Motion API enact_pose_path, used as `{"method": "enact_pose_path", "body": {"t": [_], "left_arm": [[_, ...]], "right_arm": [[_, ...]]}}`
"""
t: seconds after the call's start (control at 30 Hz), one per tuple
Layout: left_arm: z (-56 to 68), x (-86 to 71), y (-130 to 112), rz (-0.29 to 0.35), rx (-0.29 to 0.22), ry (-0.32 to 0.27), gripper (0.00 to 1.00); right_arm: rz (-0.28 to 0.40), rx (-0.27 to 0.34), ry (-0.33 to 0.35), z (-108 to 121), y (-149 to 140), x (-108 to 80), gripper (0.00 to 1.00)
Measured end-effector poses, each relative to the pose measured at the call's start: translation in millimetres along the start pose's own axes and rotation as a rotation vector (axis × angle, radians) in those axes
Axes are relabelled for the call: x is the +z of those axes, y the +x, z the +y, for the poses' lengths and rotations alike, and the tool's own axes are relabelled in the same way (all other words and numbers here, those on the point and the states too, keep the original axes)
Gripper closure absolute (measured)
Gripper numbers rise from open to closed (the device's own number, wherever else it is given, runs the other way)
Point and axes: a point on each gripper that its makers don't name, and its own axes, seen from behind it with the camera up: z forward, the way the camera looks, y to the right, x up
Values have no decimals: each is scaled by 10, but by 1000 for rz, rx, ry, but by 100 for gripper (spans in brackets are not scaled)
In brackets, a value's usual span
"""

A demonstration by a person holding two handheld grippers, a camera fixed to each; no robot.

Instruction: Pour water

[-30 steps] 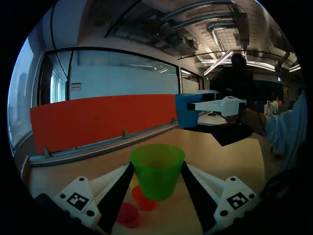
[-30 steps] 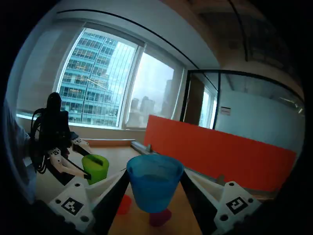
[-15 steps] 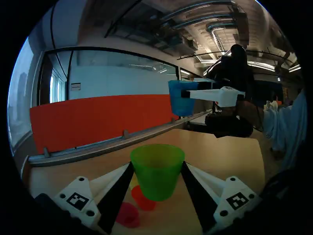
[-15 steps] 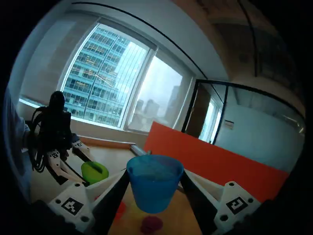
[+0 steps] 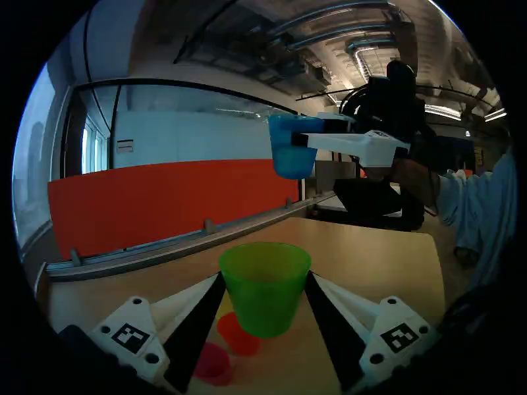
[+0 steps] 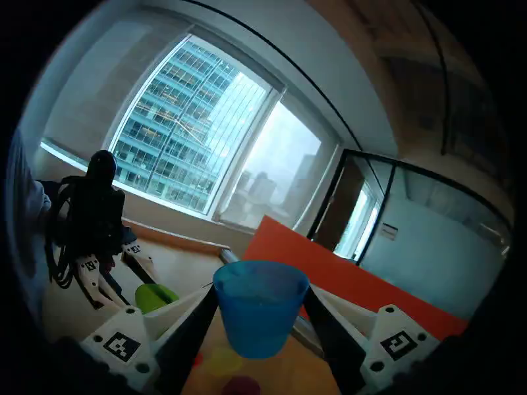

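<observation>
The green cup (image 5: 265,286) is smooth, translucent plastic with a soft sheen. The blue cup (image 6: 261,306) is the same kind of plastic and looks slightly frosted. The left gripper (image 5: 265,282) and right gripper (image 6: 261,297) have fingers (image 5: 168,308) of matt white plastic with dull black inner faces. The table (image 5: 382,257) looks like pale wood laminate, smooth and satiny. At ten o'clock from the green cup, the orange partition (image 5: 171,197) is flat and matt above a dull metal rail (image 5: 171,245). At seven o'clock, the small red cup (image 5: 238,332) is glossy plastic. At three o'clock, the sleeve (image 5: 487,204) is soft cloth.
</observation>
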Motion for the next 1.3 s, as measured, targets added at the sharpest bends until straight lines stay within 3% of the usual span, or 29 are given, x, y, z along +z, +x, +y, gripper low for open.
{"method": "enact_pose_path", "body": {"t": [1.3], "left_arm": [[120,59,56,3,1,-24,15]], "right_arm": [[-14,-442,13,98,331,414,9]]}}
